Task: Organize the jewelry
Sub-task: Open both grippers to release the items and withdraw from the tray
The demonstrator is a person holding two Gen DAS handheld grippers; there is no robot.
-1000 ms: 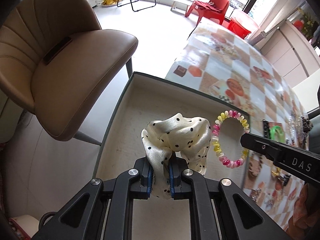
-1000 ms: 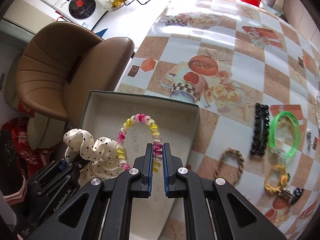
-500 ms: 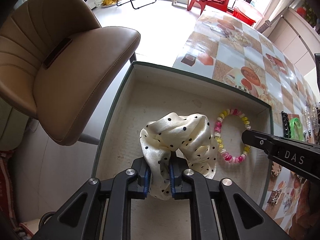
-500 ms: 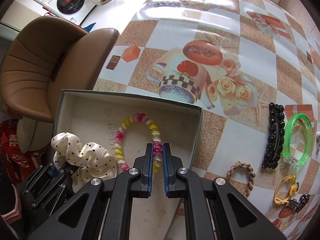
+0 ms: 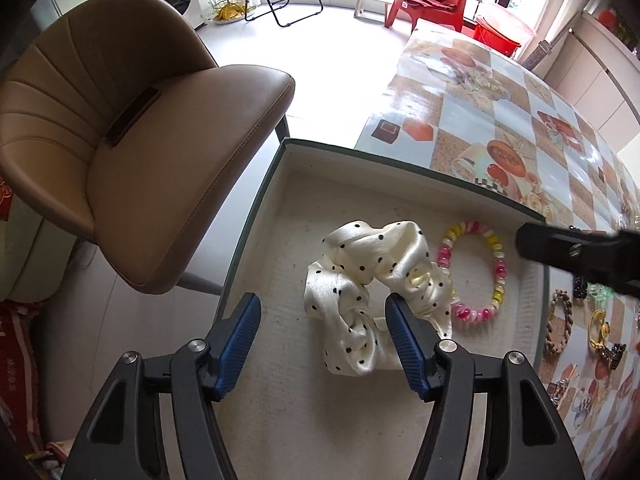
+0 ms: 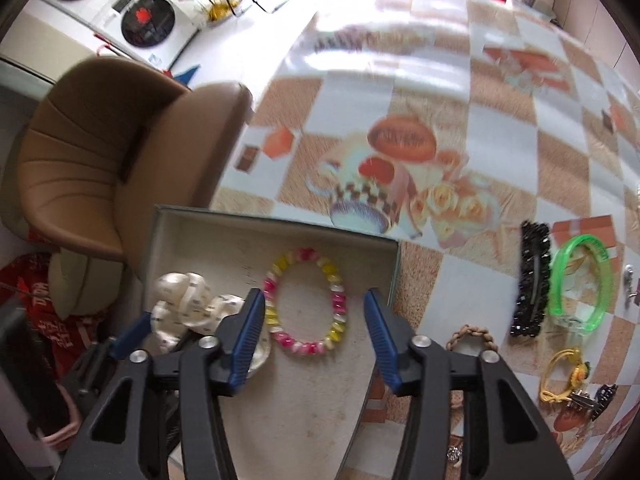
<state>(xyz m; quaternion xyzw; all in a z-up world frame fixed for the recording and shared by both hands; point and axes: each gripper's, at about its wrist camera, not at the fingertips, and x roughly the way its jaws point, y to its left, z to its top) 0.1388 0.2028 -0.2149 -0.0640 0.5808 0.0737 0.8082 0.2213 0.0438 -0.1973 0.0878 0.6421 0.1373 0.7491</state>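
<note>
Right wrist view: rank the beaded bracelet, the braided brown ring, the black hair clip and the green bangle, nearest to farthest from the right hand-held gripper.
1. Beaded bracelet, in the box between the open fingers of the right hand-held gripper.
2. Braided brown ring, on the table just right of it.
3. Black hair clip, farther right.
4. Green bangle, beside the clip, farthest.

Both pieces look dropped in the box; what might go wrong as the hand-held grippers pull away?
1. The left hand-held gripper has just been opening, but one pad sits against the polka-dot scrunchie; lifting could drag it.
2. The right hand-held gripper, also just opened, straddles the beaded bracelet near the box wall; a finger may catch either.
</note>
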